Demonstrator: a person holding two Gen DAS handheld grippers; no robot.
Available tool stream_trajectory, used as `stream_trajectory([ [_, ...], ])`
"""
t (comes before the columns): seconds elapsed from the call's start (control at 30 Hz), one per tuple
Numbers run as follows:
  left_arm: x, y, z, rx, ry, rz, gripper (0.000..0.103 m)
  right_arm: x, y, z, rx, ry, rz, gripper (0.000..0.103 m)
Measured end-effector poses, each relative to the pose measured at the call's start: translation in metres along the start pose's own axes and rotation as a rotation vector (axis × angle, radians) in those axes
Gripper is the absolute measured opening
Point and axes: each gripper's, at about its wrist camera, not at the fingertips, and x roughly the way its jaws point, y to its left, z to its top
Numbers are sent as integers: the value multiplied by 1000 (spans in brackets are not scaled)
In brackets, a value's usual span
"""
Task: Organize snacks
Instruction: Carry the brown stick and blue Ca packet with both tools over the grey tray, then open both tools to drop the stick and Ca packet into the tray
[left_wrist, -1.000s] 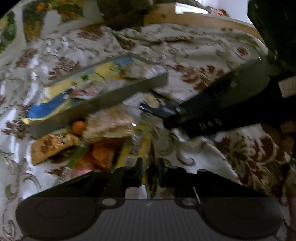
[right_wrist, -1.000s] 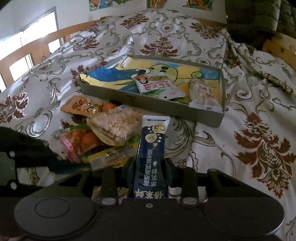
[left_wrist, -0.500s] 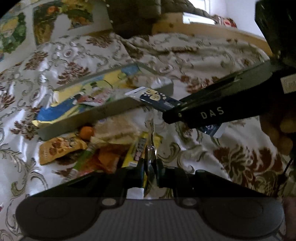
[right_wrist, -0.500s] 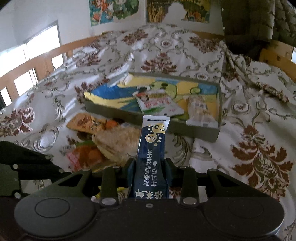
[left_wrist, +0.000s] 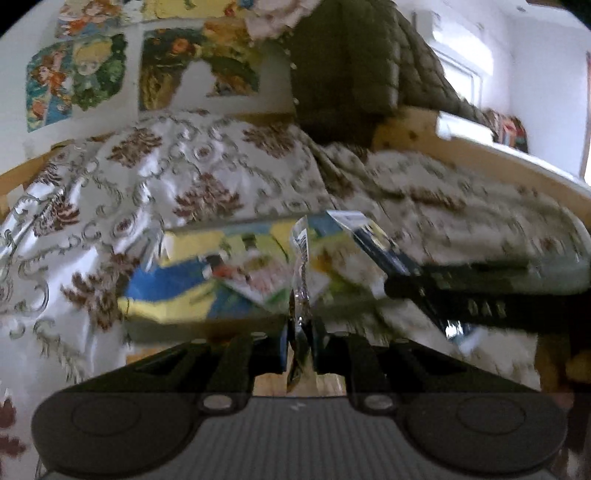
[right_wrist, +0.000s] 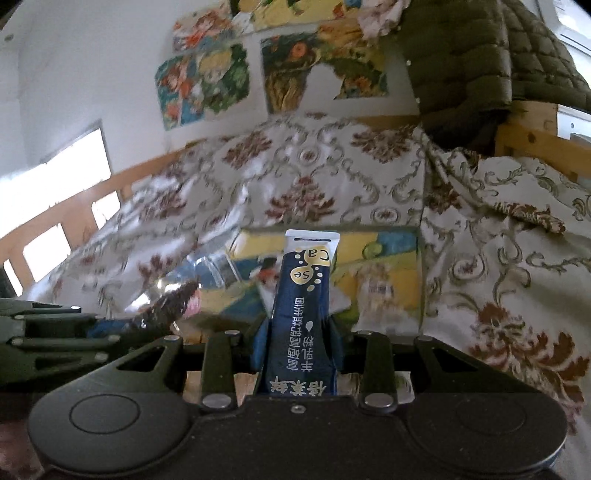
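Observation:
My left gripper (left_wrist: 300, 332) is shut on a thin snack packet (left_wrist: 301, 258), seen edge-on and sticking up between the fingers. My right gripper (right_wrist: 299, 332) is shut on a dark blue sachet (right_wrist: 308, 291) with "Ca" and "Se" dots, held upright. Both hang just before the shallow grey box (left_wrist: 207, 328) with its yellow and blue picture liner. From the right, the right gripper (left_wrist: 399, 284) reaches in with the sachet (left_wrist: 373, 243) over the box. In the right wrist view the left gripper (right_wrist: 99, 326) sits low left, its packet (right_wrist: 170, 302) pointing at the box (right_wrist: 419, 273).
The box lies on a floral bedspread (right_wrist: 303, 173); inside are a red and white pouch (left_wrist: 255, 280) and a clear-wrapped pastry (right_wrist: 373, 288). A wooden bed rail (right_wrist: 74, 206), a green quilted jacket (right_wrist: 472, 62) and wall posters (right_wrist: 203, 81) stand behind.
Both grippers have risen and tilted up, each keeping its packet. The loose snack pile has dropped out of view below them. The box now sits straight ahead.

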Motion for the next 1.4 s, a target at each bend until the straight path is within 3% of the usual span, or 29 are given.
stream_trajectory([
  [0.27, 75, 23, 39, -83, -27, 49, 14, 61, -18, 28, 56, -52, -2, 37],
  [0.7, 167, 54, 42, -183, 114, 121, 14, 150, -30, 25, 70, 49, -23, 37],
  [1.27, 182, 62, 30, -194, 158, 133, 14, 173, -13, 17, -31, 84, -81, 39],
  [1.37, 180, 63, 29, -206, 168, 138, 20, 171, -13, 18, -29, 82, -81, 45],
  [1.4, 179, 63, 29, -209, 172, 140, 26, 170, -13, 19, -29, 80, -83, 49],
])
